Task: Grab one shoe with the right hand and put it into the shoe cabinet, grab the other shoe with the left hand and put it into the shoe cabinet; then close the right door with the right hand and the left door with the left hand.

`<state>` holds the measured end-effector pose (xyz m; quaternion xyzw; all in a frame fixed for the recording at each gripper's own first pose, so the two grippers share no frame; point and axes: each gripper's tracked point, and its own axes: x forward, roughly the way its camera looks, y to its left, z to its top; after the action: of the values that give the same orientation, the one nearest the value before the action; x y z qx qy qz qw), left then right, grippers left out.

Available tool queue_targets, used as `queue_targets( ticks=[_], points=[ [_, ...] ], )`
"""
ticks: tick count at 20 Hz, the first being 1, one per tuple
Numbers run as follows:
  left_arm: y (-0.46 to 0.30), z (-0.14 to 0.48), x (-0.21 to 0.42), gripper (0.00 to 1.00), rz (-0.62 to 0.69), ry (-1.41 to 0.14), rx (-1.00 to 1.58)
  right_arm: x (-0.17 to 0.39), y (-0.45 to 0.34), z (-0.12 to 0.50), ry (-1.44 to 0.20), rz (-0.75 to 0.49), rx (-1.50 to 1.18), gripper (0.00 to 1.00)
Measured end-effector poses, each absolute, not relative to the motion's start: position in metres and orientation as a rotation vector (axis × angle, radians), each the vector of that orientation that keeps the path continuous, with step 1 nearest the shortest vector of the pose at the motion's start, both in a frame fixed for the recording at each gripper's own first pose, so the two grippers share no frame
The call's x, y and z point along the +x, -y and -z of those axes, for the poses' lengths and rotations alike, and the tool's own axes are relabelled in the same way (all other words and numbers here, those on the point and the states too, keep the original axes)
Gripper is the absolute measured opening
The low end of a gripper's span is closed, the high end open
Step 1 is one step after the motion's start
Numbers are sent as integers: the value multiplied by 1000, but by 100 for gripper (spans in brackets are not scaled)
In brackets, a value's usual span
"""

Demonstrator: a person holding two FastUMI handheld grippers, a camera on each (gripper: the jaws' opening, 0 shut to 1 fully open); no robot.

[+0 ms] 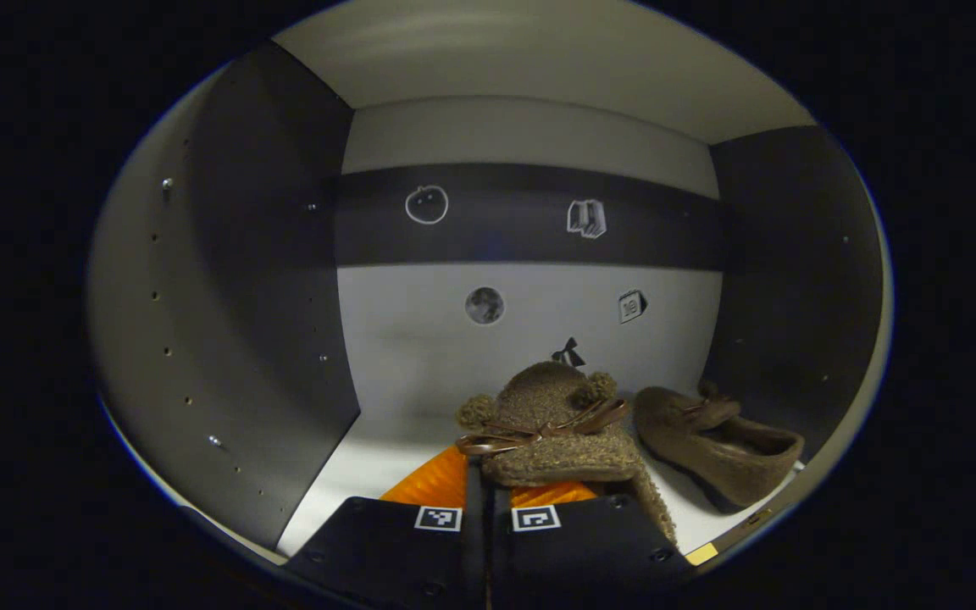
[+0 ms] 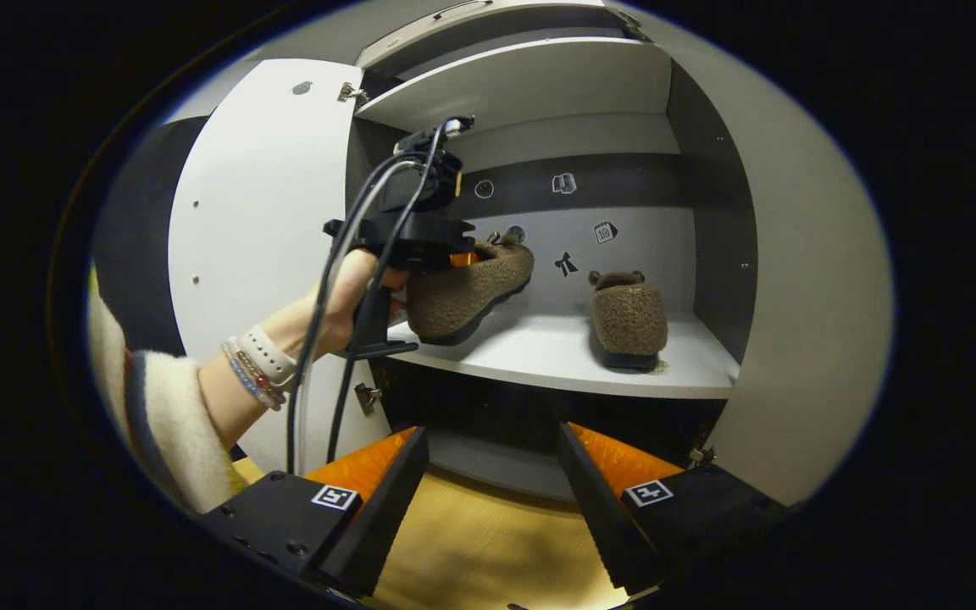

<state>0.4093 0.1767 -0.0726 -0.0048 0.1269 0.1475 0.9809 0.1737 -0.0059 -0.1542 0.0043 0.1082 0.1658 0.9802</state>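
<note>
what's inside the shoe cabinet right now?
On the shelf: one shoe resting at the right, and a second shoe held by the left gripper, heel raised off the shelf. The compartment below is dark; its contents can't be made out.

wristbands (image 2: 261, 362) on wrist | cream sleeve (image 2: 168, 415) | wooden floor (image 2: 479, 542)

Dim booth. Pale wooden floor (image 2: 488, 542) below; a dark wall (image 2: 136, 220) at left behind a white panel.
</note>
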Motion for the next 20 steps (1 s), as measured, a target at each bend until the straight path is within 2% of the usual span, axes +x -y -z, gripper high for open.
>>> queue_targets(
  ticks=[5, 8, 11, 16, 20],
  points=[
    [-192, 99, 437, 7, -306, -346, -3, 188, 16, 159, -235, -318, 26, 98],
    [-192, 109, 447, 11, -280, -379, -2, 194, 20, 160, -238, -307, 37, 98],
    [-189, 105, 444, 25, -257, -366, -7, 196, 20, 162, -244, -303, 51, 99],
    [-203, 81, 410, 96, -311, -336, 93, 188, 11, 155, -223, -311, 38, 98],
    [-193, 65, 384, 95, -264, -310, 85, 169, 10, 147, -204, -284, 16, 99]
  ],
)
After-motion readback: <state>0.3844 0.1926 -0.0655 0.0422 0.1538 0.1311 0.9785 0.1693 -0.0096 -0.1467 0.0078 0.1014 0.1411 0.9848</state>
